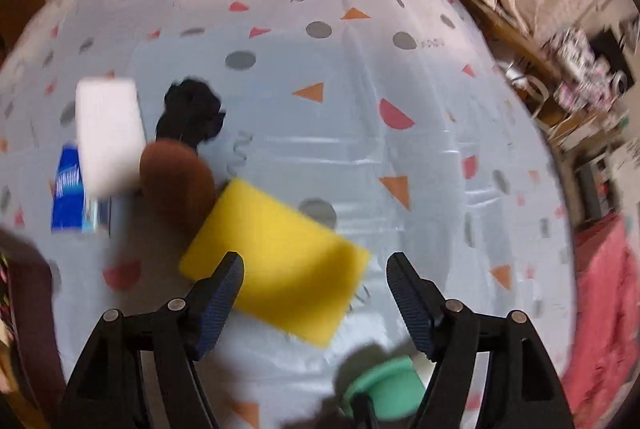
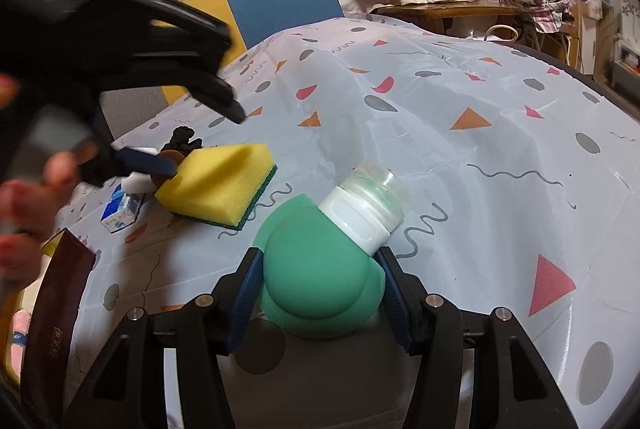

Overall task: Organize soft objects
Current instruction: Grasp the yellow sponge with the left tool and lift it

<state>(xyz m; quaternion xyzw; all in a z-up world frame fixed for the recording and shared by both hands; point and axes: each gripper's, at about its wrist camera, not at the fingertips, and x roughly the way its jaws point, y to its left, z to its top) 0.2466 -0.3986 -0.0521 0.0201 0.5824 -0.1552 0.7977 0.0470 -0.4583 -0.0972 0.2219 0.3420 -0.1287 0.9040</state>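
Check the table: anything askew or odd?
The yellow sponge isn't lying flat: its far end is propped up on the small pile beside it, the white block and brown round piece. The green squeeze bottle lies tilted between the right tongs. Nothing looks spilled or damaged.

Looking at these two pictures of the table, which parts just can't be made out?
- Left wrist view: motion blur smears the blue packet, so its print is unreadable.
- Left wrist view: the brown round thing is partly under the white block and yellow sponge; what it is stays unclear.
- Right wrist view: the left hand-held gripper is blurred, its jaws unclear.
- Right wrist view: the green squeeze bottle hides the right hand-held gripper pads' contact.
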